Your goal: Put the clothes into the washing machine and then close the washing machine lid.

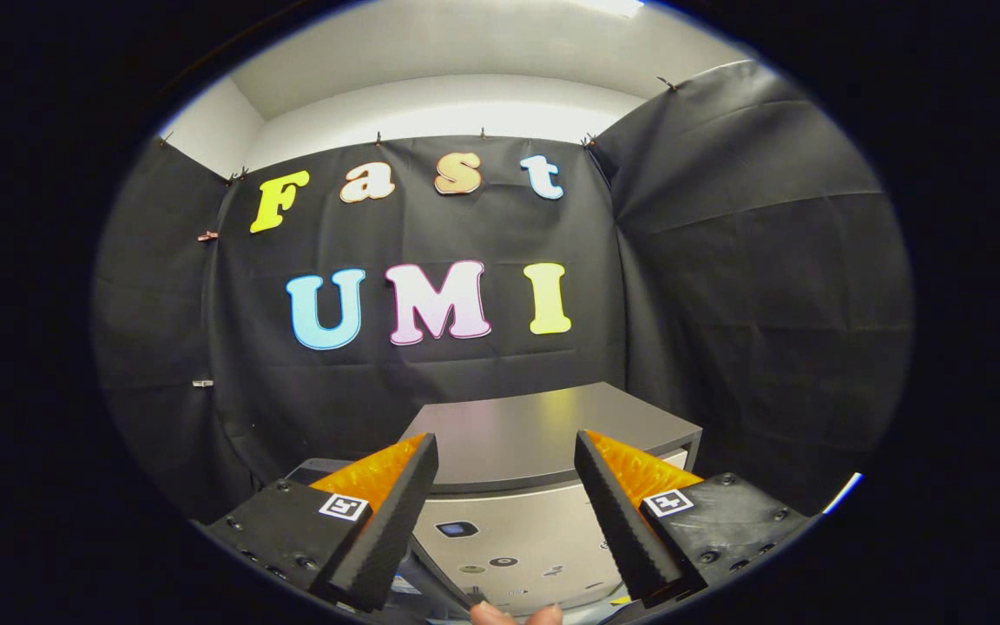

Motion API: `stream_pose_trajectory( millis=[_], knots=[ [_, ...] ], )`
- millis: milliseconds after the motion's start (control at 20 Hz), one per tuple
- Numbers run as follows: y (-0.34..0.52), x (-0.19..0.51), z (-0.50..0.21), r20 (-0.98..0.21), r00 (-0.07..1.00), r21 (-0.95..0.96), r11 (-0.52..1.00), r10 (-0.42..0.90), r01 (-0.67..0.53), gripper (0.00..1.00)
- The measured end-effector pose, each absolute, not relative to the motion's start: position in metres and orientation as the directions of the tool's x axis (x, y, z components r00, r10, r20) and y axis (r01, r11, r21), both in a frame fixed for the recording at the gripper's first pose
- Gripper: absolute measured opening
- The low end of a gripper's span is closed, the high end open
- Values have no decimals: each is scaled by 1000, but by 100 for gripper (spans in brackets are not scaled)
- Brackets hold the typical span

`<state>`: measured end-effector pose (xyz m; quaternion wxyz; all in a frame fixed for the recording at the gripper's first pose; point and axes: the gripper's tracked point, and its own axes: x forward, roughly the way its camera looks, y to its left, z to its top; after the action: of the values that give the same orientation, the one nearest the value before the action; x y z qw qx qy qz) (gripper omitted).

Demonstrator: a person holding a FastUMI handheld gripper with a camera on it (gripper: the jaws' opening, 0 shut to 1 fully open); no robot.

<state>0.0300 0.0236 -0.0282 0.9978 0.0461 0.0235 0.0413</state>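
The grey washing machine (543, 434) stands just ahead of and below my fingers, against the black cloth wall. Its lid's flat top (552, 425) shows beyond the fingertips, and I cannot tell whether it is down. The control panel (509, 538), with a small display and round marks, shows between the fingers. My gripper (507, 444) is open, its fingers wide apart with nothing between them. Two fingertips of a person's hand (513, 615) peek up between the fingers' bases. No clothes are visible.
Black cloth walls close the booth behind and on both sides of the machine. A dark object (313, 471) sits beside the machine, behind my left finger. White room walls rise above the cloth.
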Motion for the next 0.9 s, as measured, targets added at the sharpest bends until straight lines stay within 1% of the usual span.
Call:
stream_pose_trajectory(
  millis=[900],
  knots=[
    [49,33,-47,-76,988,68,990,132,-127,99]
  ],
)
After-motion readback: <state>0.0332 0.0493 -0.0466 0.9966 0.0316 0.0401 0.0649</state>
